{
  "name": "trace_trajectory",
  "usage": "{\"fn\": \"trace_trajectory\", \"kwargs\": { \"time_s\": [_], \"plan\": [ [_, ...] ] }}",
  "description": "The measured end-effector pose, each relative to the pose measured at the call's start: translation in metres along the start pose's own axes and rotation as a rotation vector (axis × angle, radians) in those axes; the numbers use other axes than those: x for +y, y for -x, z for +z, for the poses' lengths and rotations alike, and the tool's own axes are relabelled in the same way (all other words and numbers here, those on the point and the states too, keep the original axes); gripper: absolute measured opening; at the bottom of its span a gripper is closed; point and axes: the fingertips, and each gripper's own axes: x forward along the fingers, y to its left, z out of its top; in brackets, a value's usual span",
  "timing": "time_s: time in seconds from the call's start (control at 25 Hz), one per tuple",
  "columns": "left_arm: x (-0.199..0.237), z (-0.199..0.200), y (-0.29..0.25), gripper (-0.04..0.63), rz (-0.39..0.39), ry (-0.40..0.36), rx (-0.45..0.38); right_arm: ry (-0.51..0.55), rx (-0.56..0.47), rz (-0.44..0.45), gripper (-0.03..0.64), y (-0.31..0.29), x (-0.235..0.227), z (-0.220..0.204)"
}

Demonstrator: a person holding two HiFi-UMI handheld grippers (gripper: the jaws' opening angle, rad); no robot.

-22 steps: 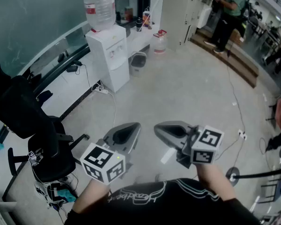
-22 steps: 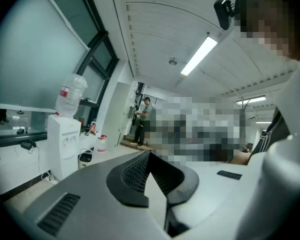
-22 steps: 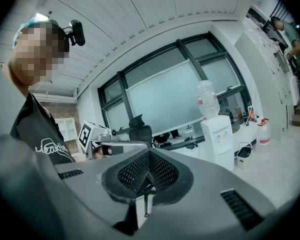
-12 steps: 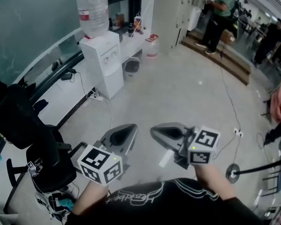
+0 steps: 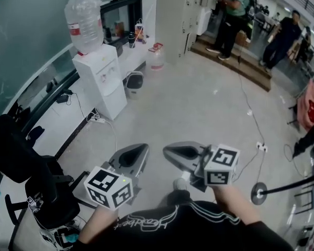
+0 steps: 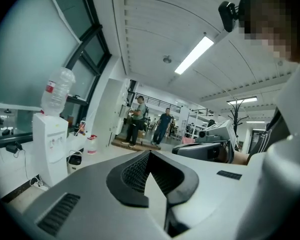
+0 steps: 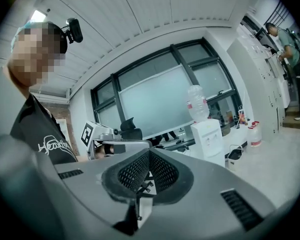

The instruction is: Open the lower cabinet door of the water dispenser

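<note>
While left tongs [image 5: 143, 148] and right tongs [image 5: 166, 150] sit closed, empty, a clear bottle [image 5: 83, 21] tops the water dispenser [image 5: 101, 82].

The water dispenser [image 5: 100, 82] now sits further left and lower in the head view (the wearer has apparently turned right while walking). At the far right, a bystander in dark clothes [image 5: 283, 35] has come fully into frame. Near the wearer, a dark trouser leg [image 5: 177, 197] has swung into sight.

On the water dispenser [image 5: 98, 69], lower cabinet door [image 5: 115, 99] too small for detail; black chair [image 5: 18, 153] partly beyond the left edge
</note>
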Motion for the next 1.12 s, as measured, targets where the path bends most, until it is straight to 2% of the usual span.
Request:
{"fn": "trace_trajectory", "kwargs": {
  "time_s": [0.6,0.84,1.12],
  "plan": [
    [0.01,0.027,-0.258,0.0,0.034,0.044,0.074,-0.063,0.016,0.026,0.012,0.095,-0.236,0.042],
    [0.026,0.029,-0.311,0.0,0.084,0.075,0.081,-0.071,0.039,0.055,0.014,0.106,-0.296,0.045],
    [0.1,0.025,-0.35,0.0,0.138,0.13,0.085,-0.091,0.072,0.082,0.012,0.06,-0.365,0.045]
  ]
}}
